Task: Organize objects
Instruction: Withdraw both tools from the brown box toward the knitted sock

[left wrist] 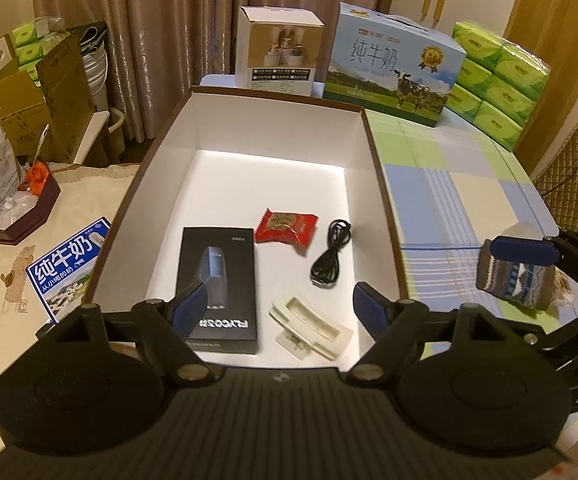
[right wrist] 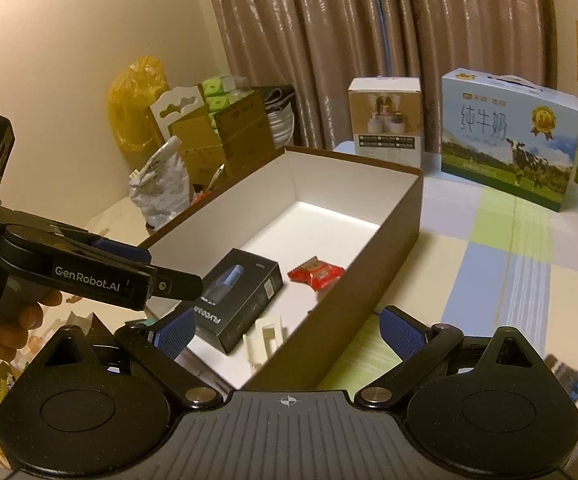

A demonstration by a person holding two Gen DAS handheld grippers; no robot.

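step: mid-sort, by my read. The brown-walled, white-lined open cardboard box (left wrist: 249, 152) already holds four items; loose things outside it look like what's left.
box contents: black rectangular FLYCO product carton (left wrist: 219, 284), red foil snack packet (left wrist: 287, 227), coiled black USB cable (left wrist: 331, 254), cream plastic clip-like holder (left wrist: 311, 326). All flat on the box floor, near end, apart from each other.
left gripper (left wrist: 277, 308): hovers over the near end of the box, aimed down into it. Blue-padded fingers (left wrist: 187, 308) spread wide, nothing between them. Left pad overlaps the black carton in view; contact can't be confirmed.
right gripper (right wrist: 289, 332): outside the box, just beside its right wall, low over the pastel checked tablecloth (right wrist: 509, 264). Fingers wide apart, empty.
knitted item: striped grey-blue knit fabric piece (left wrist: 515, 278) lies on the cloth right of the box, under the right gripper's blue pad in the left wrist view. Not held. Only a blur at the frame edge in the right wrist view.
other loose item: blue-white flat milk carton (left wrist: 69, 268) on the cream cloth left of the box.
next move (judgement): right gripper drops onto the knit piece, pinches it, lifts over the wall and releases in the free far half of the box. Soft fabric, so grab a bunched part.
risk: dragging the cloth, or clipping the box wall on the way over.
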